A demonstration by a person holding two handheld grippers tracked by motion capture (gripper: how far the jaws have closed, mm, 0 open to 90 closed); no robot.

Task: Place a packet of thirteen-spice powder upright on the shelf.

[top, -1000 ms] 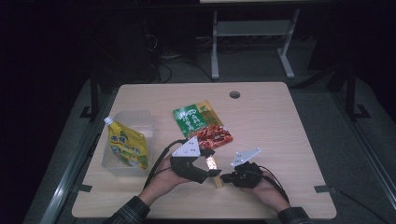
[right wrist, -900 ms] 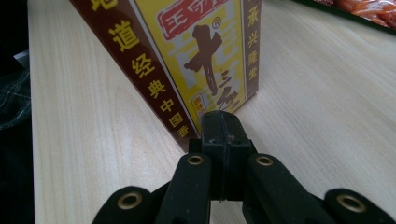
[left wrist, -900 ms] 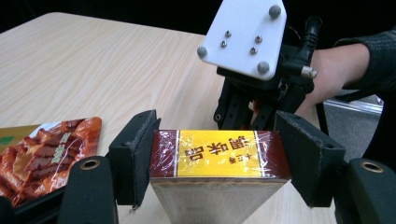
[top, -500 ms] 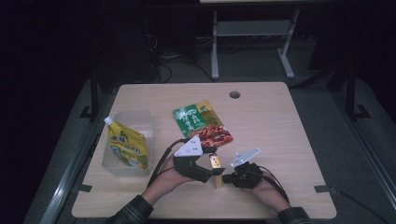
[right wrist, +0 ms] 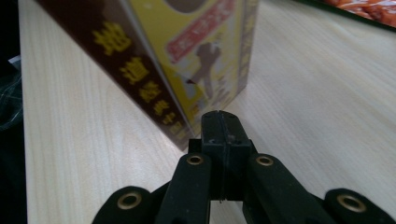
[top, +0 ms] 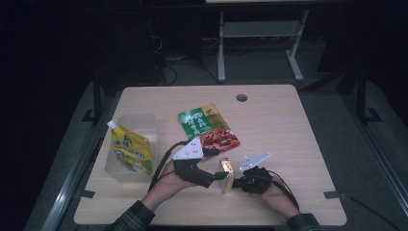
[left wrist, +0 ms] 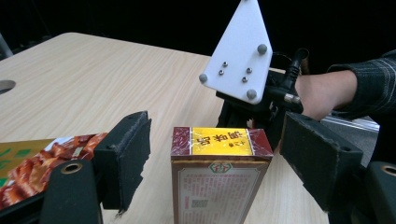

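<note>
Since earlier our left gripper shifts in, jaws spread around the upright box; right gripper clenched empty. Light, stiff carton; we pinch its broad faces.

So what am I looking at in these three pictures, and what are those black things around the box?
A person at a table holds a hand-operated clamp in each hand. The high view looks down from above; the other two pictures come from cameras riding on each clamp. A small box stands upright between them. The left gripper is open, one black pad on either side of the box, not yet touching it. The right gripper is shut with nothing in it, its tip close to the box's base. Also on the table: a green and red snack bag lying flat, and a yellow pouch sitting in a clear tub.
</note>
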